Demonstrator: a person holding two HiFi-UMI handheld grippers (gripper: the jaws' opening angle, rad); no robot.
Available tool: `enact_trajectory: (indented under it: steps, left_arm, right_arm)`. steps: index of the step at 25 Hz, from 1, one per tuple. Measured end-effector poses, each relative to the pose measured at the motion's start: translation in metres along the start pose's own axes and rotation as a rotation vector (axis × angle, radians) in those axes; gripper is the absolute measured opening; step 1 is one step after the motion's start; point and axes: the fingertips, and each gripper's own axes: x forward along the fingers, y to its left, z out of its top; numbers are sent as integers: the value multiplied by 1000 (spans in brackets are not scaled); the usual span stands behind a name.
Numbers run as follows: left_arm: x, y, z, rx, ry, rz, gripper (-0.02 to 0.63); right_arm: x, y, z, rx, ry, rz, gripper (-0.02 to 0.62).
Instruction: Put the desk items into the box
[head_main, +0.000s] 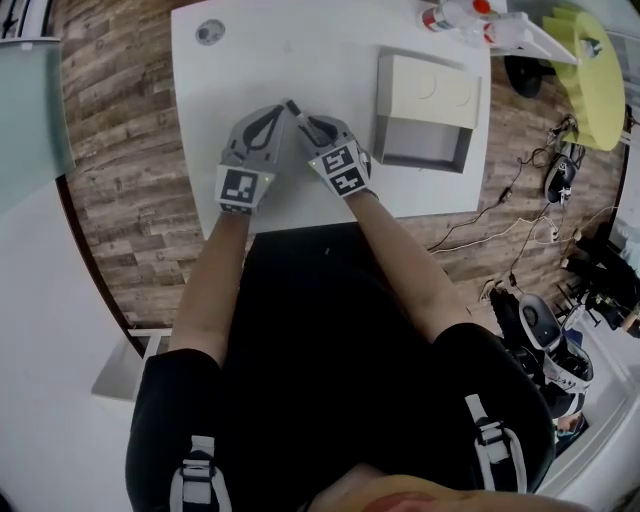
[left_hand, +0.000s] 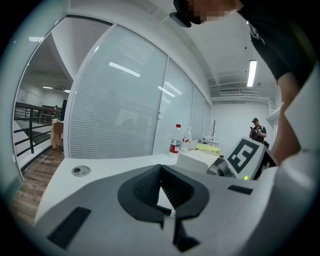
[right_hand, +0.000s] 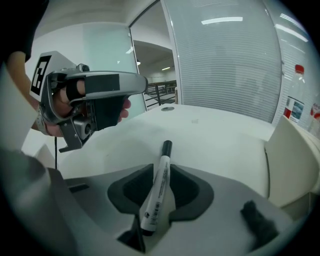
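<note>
– Right tongs (right_hand: 161, 172) are clamped on a marker (right_hand: 157, 192). They grip it near its back end, so the black cap sticks well out past the tips, tilted a little to one side.
– And your left?
– Left tongs (left_hand: 160, 172) are closed tip to tip with nothing between them. They sit just beside the right pair, over the near middle of the table (head_main: 300, 50).
– Where's the box (head_main: 425, 88)?
– To the right of both, lid open, and I see nothing in its grey inside. The marker is well apart from it, not in yet.
– What worries you?
– The hold, mainly. With so much marker hanging ahead of the pads, I judge a quick swing to the right could make it pivot or slide out onto the table. The long end could also catch the box's near wall or the raised lid if I come in low. And the left tongs are close enough to knock the cap if I turn carelessly.
– So?
– I'd go slowly, clear the rim, and keep the left out of the way.
</note>
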Motion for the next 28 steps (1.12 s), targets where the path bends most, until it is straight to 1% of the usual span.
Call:
enact_trajectory:
  steps: [4, 6, 9, 13, 18, 22, 28]
  left_arm:
    - [0, 1, -4, -5, 8, 4, 12]
    - [-1, 1, -2, 0, 1, 7, 12]
    - [-1, 0, -1, 3, 1, 6, 12]
    - [-6, -4, 6, 8, 5, 4, 12]
    - [-14, -9, 24, 24, -7, -9, 12]
    - [-20, -22, 41, 39, -21, -32, 12]
    - [-17, -47, 66, 68, -48, -62, 12]
  right_arm:
    - [2, 1, -3, -30, 16, -34, 104]
    - [3, -1, -4, -41, 29, -52, 80]
    - [4, -4, -6, -41, 41, -55, 75]
    - [-5, -3, 2, -41, 12, -49, 74]
    - [-26, -2, 19, -57, -14, -59, 74]
    - [-54, 0, 33, -62, -38, -69, 74]
    - [-93, -6, 48, -55, -108, -73, 74]
